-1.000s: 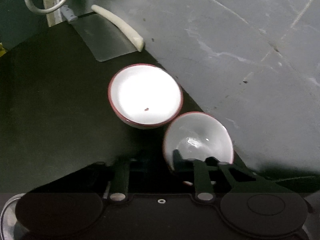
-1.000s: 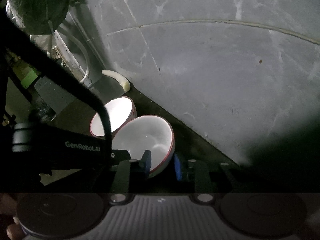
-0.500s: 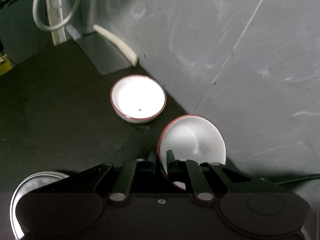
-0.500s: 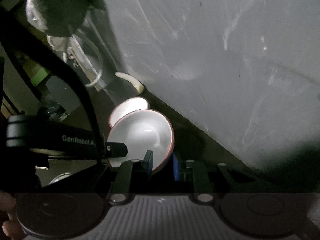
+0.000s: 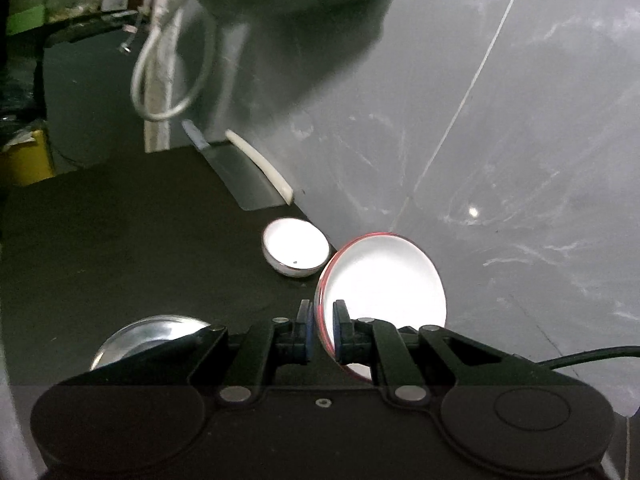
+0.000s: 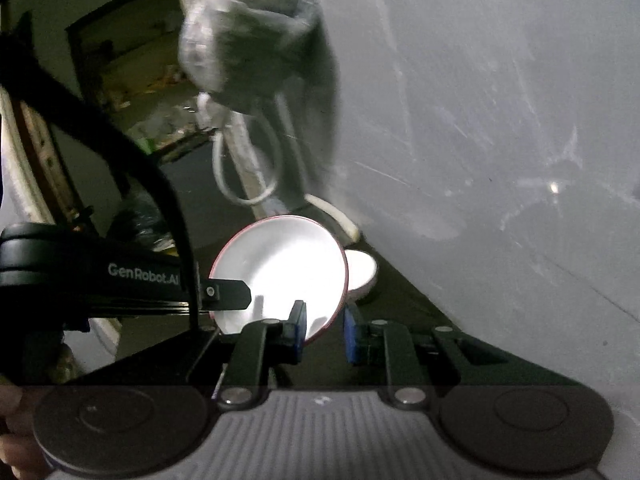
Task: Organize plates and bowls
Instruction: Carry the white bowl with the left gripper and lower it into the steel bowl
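Note:
A white bowl with a red rim (image 5: 384, 280) hangs tilted above the dark counter, its opening facing the cameras. My left gripper (image 5: 323, 320) is shut on its rim, one pad inside and one outside. In the right wrist view the same held bowl (image 6: 280, 268) fills the middle. My right gripper (image 6: 325, 326) pinches its lower rim, and a finger (image 6: 228, 294) of the left gripper reaches it from the left. A second white bowl (image 5: 296, 254) stands upright on the counter by the wall, partly hidden behind the held bowl (image 6: 364, 272).
A grey wall (image 5: 500, 140) runs close along the right. A shiny metal dish (image 5: 148, 336) lies at the near left. Farther back lie a flat metal blade (image 5: 244, 180) and a white stick (image 5: 264, 172). A looped white cable (image 5: 168, 80) and a plastic bag (image 6: 248, 36) hang above.
My left gripper closed on the bowl's rim; a second ago it was open. Both grippers rose and pulled back with the bowl, so the counter bowl looks smaller and farther.

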{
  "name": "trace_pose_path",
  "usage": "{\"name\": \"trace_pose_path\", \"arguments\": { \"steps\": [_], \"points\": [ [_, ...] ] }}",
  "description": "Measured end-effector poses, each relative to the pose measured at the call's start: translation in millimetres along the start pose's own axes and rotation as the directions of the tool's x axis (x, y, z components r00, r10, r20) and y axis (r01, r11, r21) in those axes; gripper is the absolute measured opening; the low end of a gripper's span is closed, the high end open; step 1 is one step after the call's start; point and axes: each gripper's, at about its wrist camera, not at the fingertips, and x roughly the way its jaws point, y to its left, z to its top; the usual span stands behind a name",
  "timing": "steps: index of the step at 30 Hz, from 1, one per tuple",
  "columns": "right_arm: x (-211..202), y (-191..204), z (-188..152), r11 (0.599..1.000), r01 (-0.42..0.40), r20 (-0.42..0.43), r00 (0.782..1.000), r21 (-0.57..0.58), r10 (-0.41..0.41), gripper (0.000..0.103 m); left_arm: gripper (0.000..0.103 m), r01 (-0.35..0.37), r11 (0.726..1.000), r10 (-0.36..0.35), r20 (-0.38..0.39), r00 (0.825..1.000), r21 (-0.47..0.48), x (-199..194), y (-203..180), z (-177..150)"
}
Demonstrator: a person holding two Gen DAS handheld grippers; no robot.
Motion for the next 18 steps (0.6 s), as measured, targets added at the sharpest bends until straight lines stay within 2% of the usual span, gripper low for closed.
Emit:
{"name": "trace_pose_path", "arguments": {
  "steps": [7,13,18],
  "points": [
    [-41.1,45.2,-20.0,0.996,-0.044,0.001,0.999,-0.079,0.044,0.022,0.010,-0.008,0.999,0.010,0.049,0.999,-0.050,-61.7,24.2,-34.9],
    [-57.1,74.6,-41.3,0.987,-0.085,-0.041,0.996,-0.136,0.080,0.022,0.010,-0.025,0.995,0.029,0.046,0.999,-0.091,-94.5,46.3,-67.2],
    [-66.7,90.1,-61.7,0.978,-0.121,-0.106,0.989,-0.168,0.104,0.022,0.010,-0.042,0.991,0.044,0.012,0.999,-0.129,-108.2,62.8,-99.1]
  ]
}}
